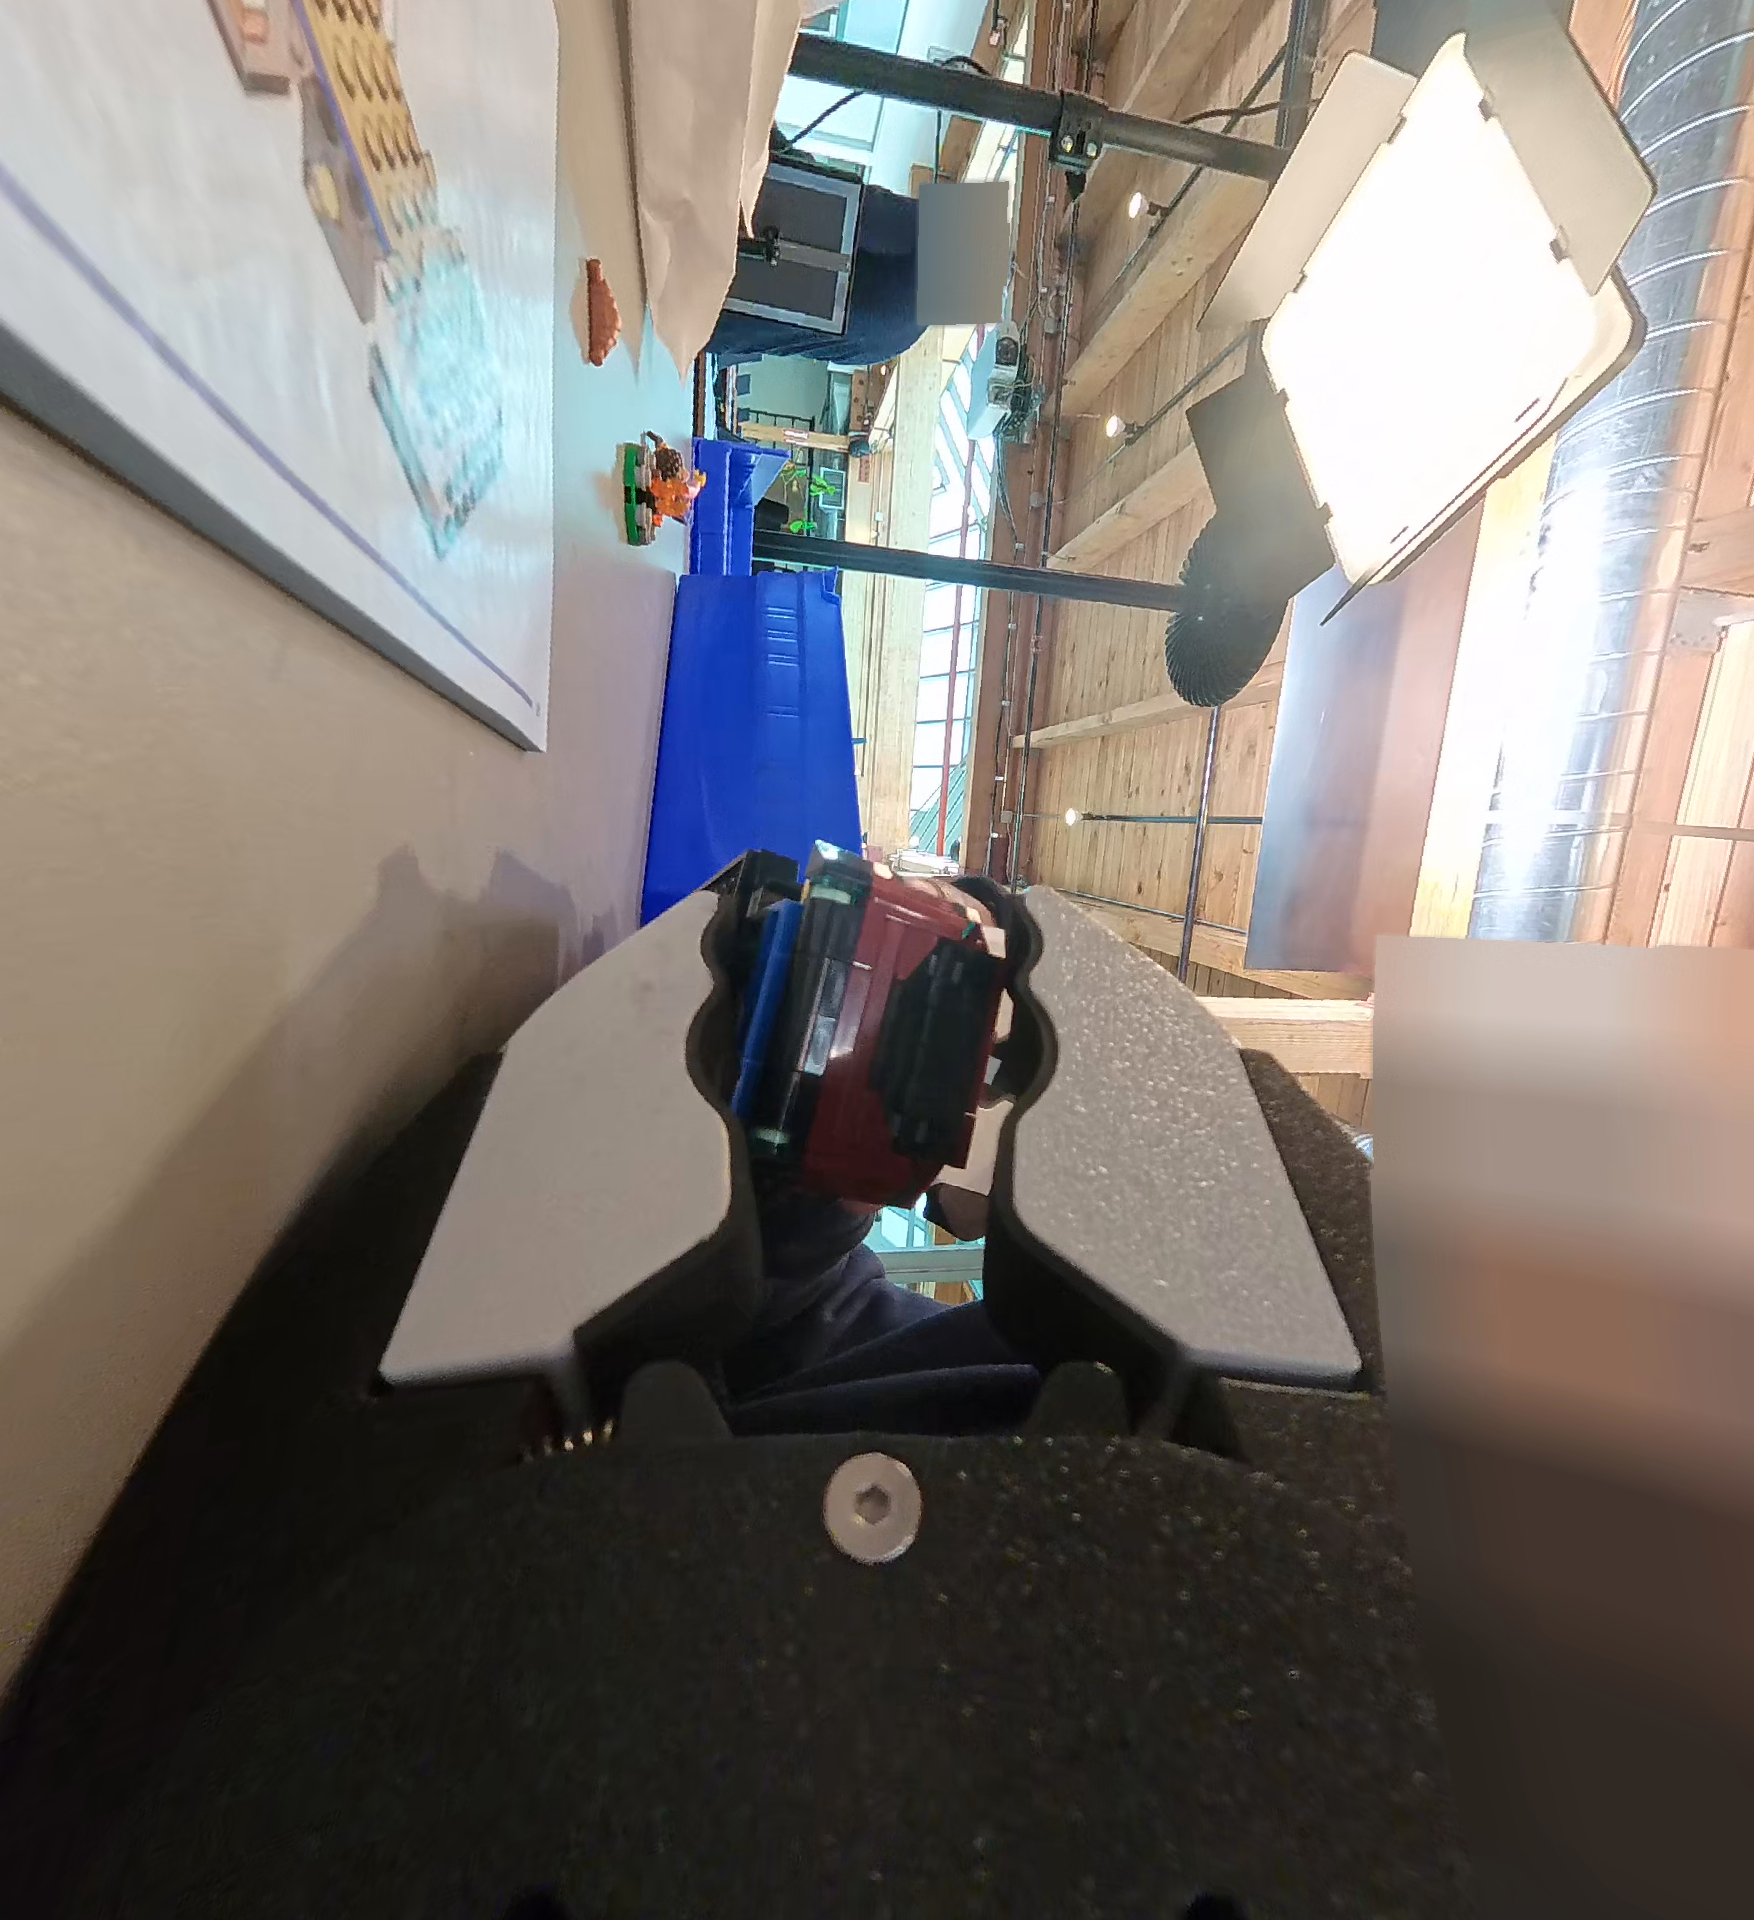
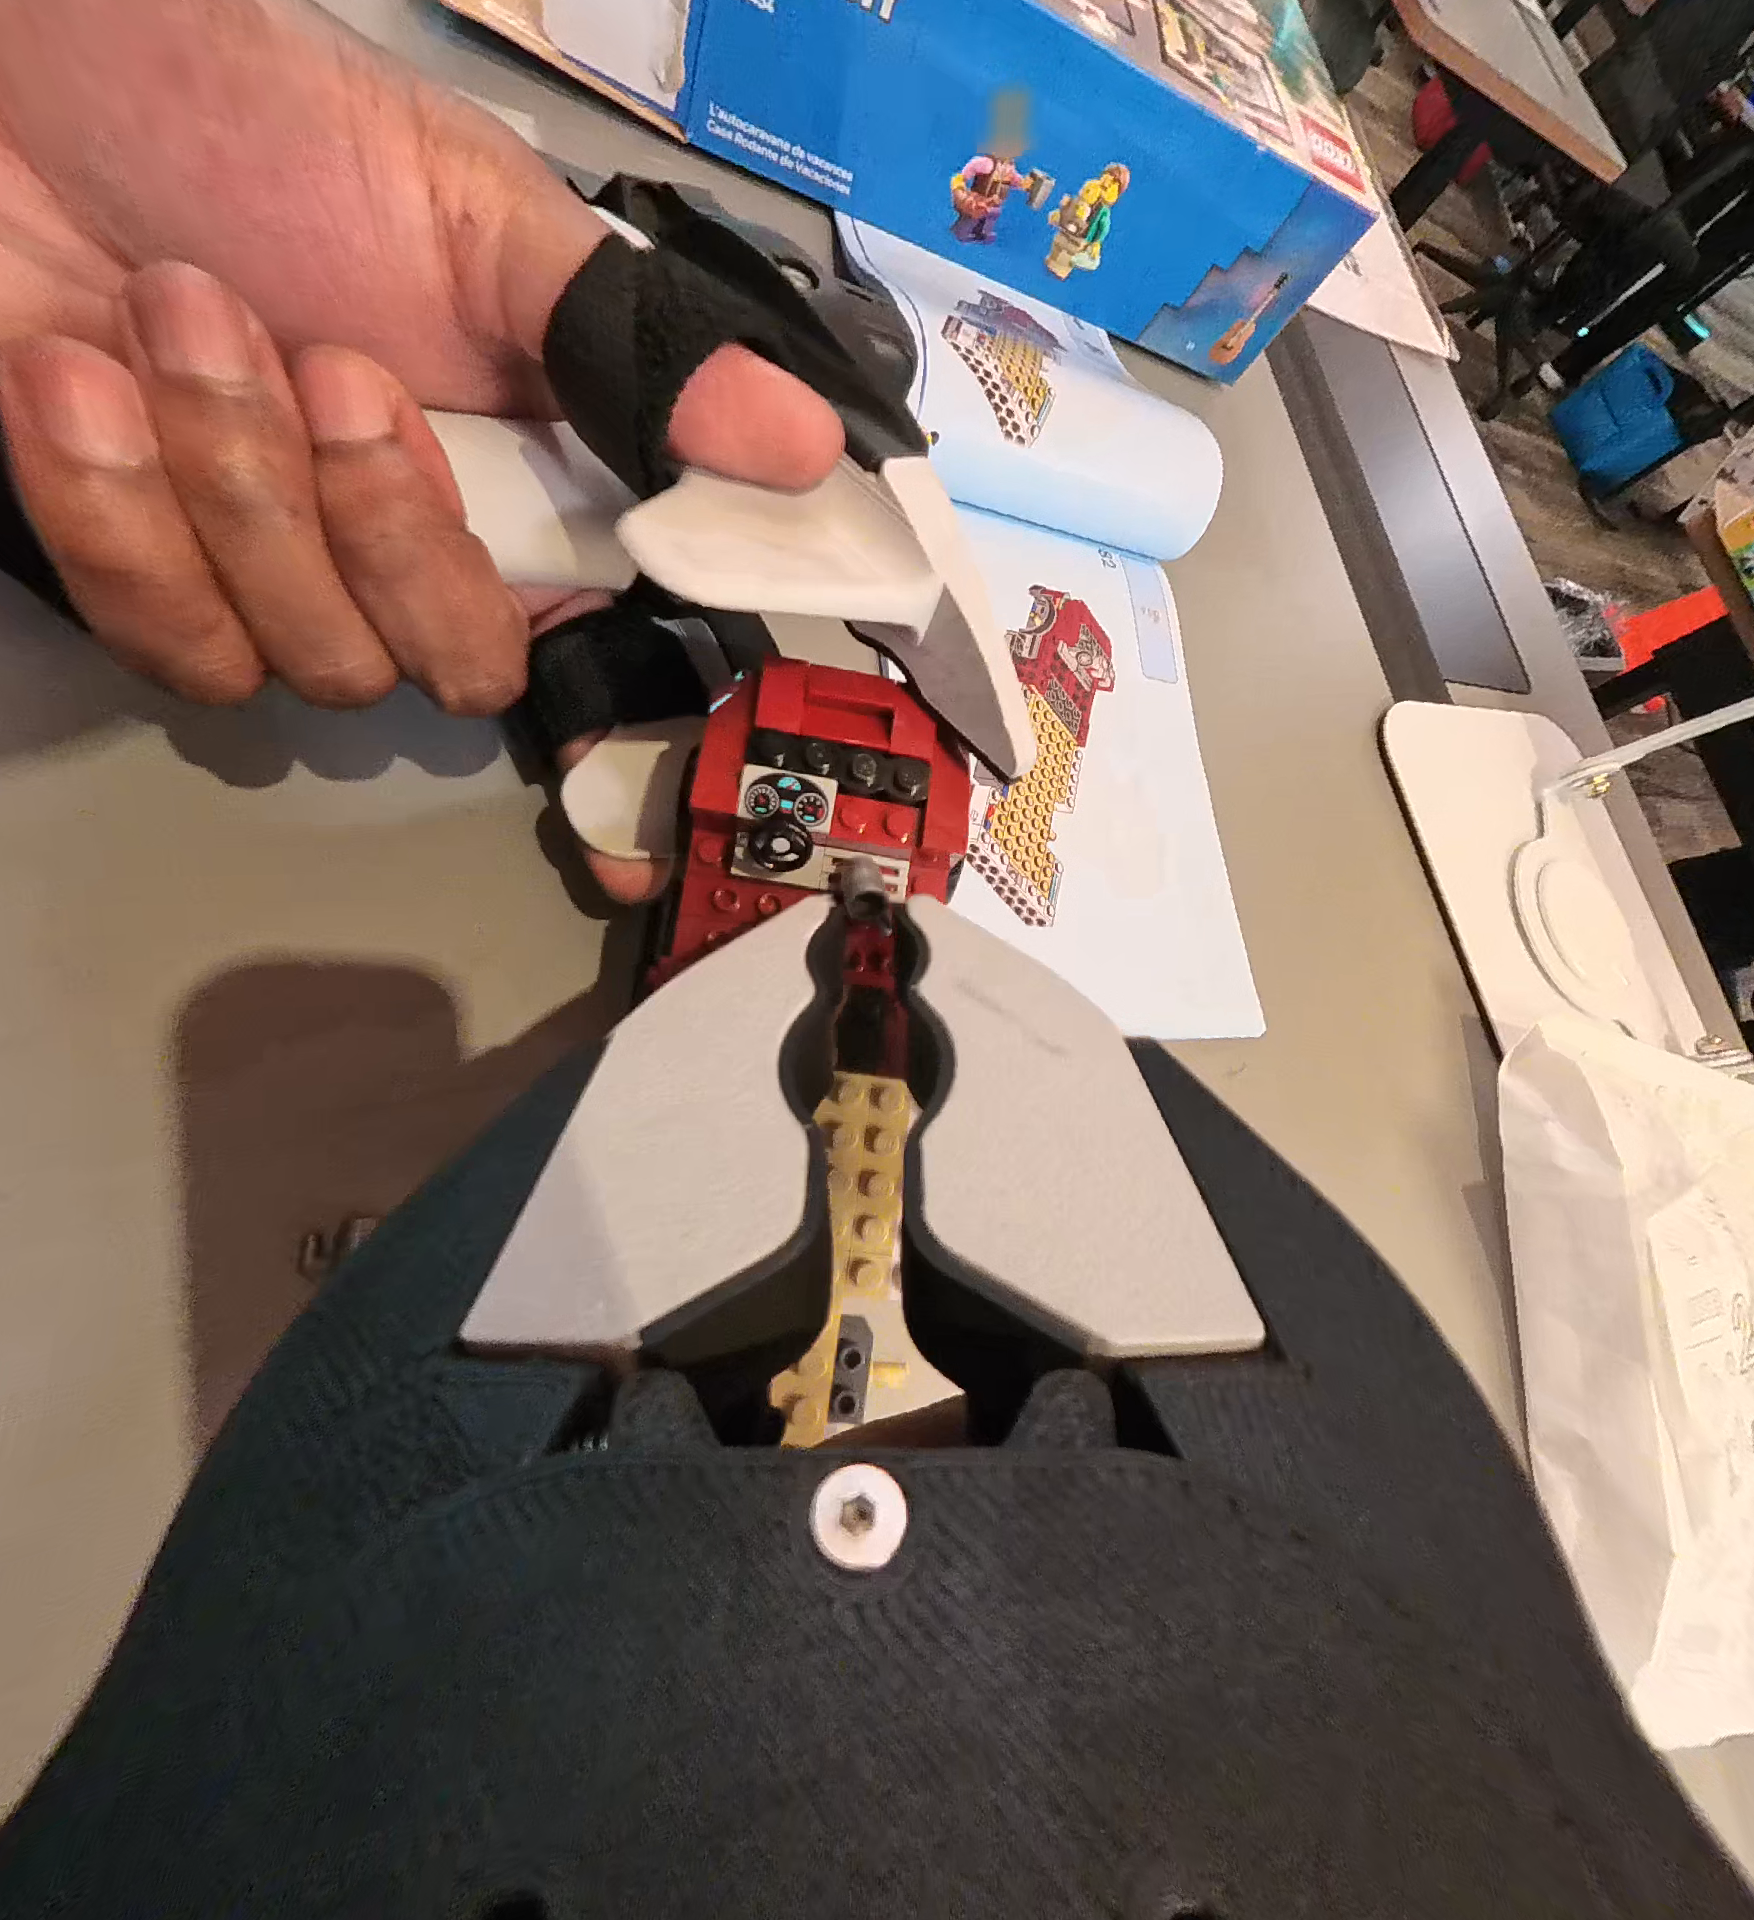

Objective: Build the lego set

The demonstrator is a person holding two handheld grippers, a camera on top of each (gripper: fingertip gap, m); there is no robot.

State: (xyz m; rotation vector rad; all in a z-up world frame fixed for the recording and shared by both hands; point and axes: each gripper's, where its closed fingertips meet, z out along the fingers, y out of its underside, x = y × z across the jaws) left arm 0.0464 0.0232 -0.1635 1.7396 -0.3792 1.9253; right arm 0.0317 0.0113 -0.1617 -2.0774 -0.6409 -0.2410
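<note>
Grey jaws, black textured bodies, silver screws (image 1: 872, 1507)

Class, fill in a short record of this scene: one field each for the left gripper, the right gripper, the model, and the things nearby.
Left gripper: shut on the red brick vehicle, front end.
Right gripper: tips at a small grey piece on the vehicle's dashboard; grasp unclear.
Model: tan studded plate extends behind.
Nearby: open instruction booklet, blue box, white paper bag.

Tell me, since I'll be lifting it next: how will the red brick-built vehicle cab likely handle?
The red brick-built vehicle cab is likely stiff but fragile: small add-ons like the steering wheel and grey lever could pop off. Probably light, since the left claw carries it clear of the table. Smooth glossy sides may slip.
</note>
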